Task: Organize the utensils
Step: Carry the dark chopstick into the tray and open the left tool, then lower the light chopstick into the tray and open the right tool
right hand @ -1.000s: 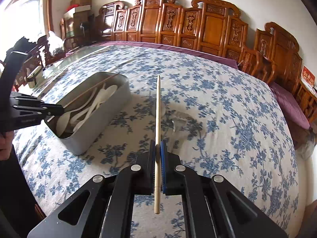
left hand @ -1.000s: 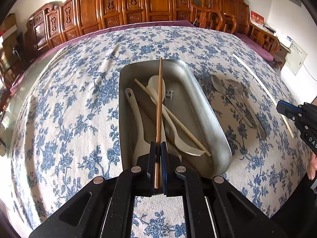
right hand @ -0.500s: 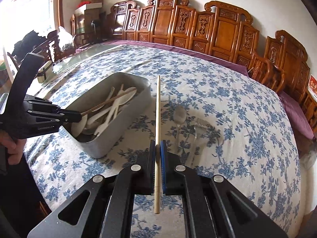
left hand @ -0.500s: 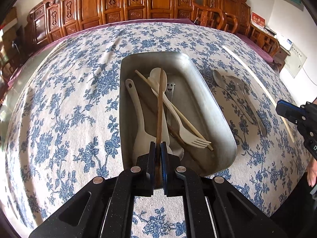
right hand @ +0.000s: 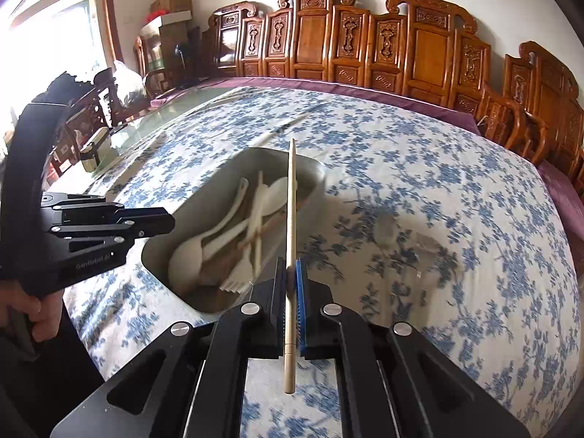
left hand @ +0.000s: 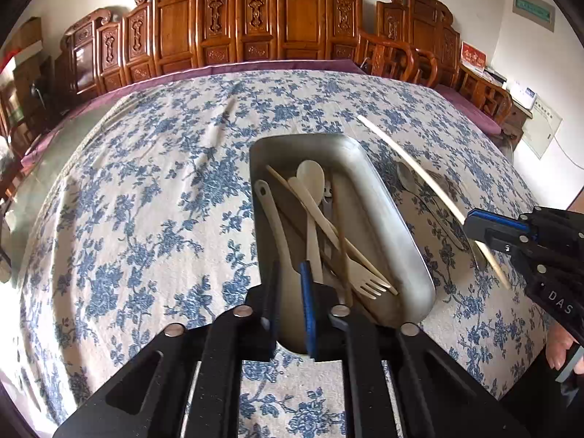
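A metal tray [left hand: 394, 219] sits on the floral tablecloth and holds a white ladle, spoon, fork and chopsticks [left hand: 328, 226]. My left gripper [left hand: 290, 270] is open and empty over the tray's near end; the brown chopstick [left hand: 343, 252] lies in the tray beside it. My right gripper [right hand: 291, 266] is shut on a pale chopstick [right hand: 291, 200], held above the tray's right rim [right hand: 321, 179]. The same chopstick shows in the left wrist view [left hand: 412, 168]. Metal spoons [left hand: 408, 182] lie on the cloth right of the tray.
Carved wooden chairs [left hand: 292, 29] line the table's far side. The blue-flowered cloth [left hand: 146, 200] covers the table. The metal spoons appear blurred in the right wrist view [right hand: 387, 230]. The left gripper's body [right hand: 91, 226] is left of the tray.
My left gripper has opened and let the brown chopstick fall into the tray. My right gripper has carried its pale chopstick left, closer over the tray.
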Motion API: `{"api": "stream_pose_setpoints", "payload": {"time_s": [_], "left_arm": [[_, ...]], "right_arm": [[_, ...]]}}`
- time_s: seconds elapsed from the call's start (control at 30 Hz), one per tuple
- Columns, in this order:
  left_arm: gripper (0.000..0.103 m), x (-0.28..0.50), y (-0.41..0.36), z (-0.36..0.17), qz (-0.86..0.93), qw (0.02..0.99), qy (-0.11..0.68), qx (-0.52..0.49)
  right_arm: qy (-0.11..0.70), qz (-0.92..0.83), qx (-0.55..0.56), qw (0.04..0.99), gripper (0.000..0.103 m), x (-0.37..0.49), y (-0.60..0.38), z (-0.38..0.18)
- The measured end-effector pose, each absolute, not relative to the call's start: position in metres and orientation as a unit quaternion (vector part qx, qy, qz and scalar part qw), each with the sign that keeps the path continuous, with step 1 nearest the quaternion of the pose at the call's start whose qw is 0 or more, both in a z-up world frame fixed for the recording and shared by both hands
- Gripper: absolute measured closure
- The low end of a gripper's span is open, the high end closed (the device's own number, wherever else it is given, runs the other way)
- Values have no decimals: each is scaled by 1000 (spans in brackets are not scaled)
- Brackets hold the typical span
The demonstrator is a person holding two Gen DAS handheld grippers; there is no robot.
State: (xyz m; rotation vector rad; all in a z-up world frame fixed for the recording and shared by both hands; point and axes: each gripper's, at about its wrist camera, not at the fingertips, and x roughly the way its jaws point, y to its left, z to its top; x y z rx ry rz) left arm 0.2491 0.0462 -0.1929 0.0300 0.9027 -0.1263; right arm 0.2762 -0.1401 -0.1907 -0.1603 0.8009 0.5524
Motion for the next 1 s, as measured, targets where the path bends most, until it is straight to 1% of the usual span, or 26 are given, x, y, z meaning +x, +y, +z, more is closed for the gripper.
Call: {"api": "stream_pose_setpoints", "payload": {"time_s": [0.13, 0.2, 0.27, 0.33, 0.37, 0.47, 0.57, 0.63, 0.73, 1.0], "left_arm": [[87, 250, 56, -188, -56, 902, 428, 7], [84, 250, 61, -186, -53, 903, 426, 5], [75, 252, 66, -184, -47, 906, 422, 3], [69, 252, 69, -182, -44, 907, 418, 0], [61, 253, 70, -181, -42, 907, 418, -1], [43, 253, 75, -178, -37, 911, 412, -5], [35, 253, 79, -178, -32, 912, 409, -6], [31, 254, 81, -177, -28, 912, 409, -8], [29, 255, 85, -178, -21, 911, 411, -8], [28, 255, 88, -181, -15, 910, 415, -12]], "right_arm": [[390, 274, -73, 876, 97, 283, -125, -191], [393, 277, -71, 874, 97, 288, -115, -192], [399, 280, -68, 871, 97, 293, -108, -195], [404, 282, -64, 868, 97, 298, -100, -198], [407, 283, -61, 866, 97, 300, -96, -200], [413, 284, -56, 863, 97, 305, -87, -204], [422, 282, -50, 860, 97, 310, -81, -211], [429, 280, -45, 857, 97, 313, -78, -216], [439, 281, -39, 853, 97, 315, -76, -223], [458, 288, -22, 841, 97, 315, -72, -235]]}}
